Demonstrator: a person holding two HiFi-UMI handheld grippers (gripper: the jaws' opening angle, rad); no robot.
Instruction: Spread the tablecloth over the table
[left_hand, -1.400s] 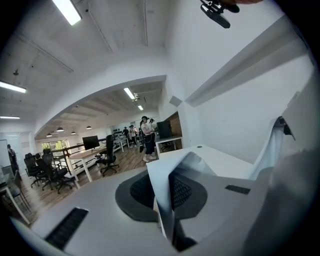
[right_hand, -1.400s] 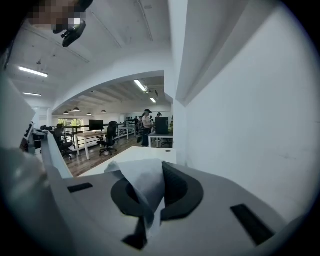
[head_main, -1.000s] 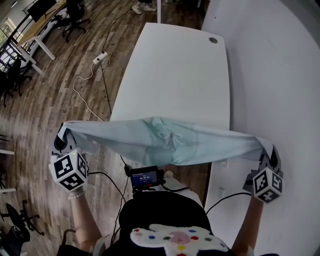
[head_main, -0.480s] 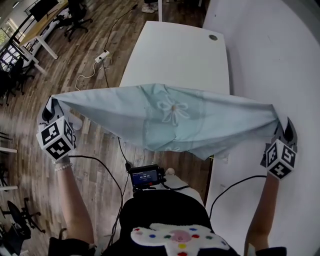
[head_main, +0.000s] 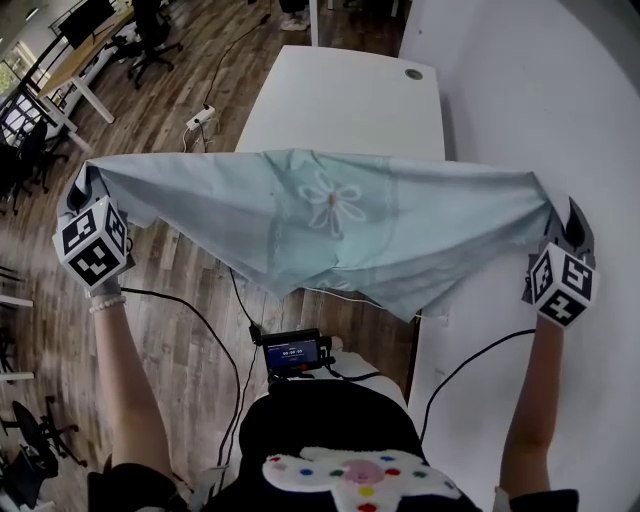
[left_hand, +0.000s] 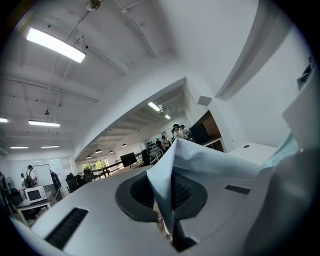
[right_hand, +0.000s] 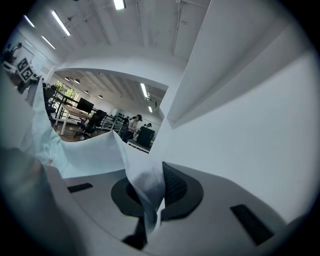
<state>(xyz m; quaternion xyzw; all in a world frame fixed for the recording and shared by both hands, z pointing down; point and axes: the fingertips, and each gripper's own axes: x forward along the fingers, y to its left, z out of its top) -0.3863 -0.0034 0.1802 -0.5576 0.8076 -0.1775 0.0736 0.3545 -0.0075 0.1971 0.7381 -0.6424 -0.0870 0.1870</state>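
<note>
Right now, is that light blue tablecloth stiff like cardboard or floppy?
Probably floppy: the tablecloth sags in the middle between the left tool and the right tool, which pinch its corners. It looks thin and light, since it bunches into small folds at each tool. It would likely drape over the table.

Pale-blue tablecloth (head_main: 330, 225) stretched above table (head_main: 345, 110)

Head view looks steeply down on the tablecloth (head_main: 330, 220); both gripper views share it, close up.
</note>
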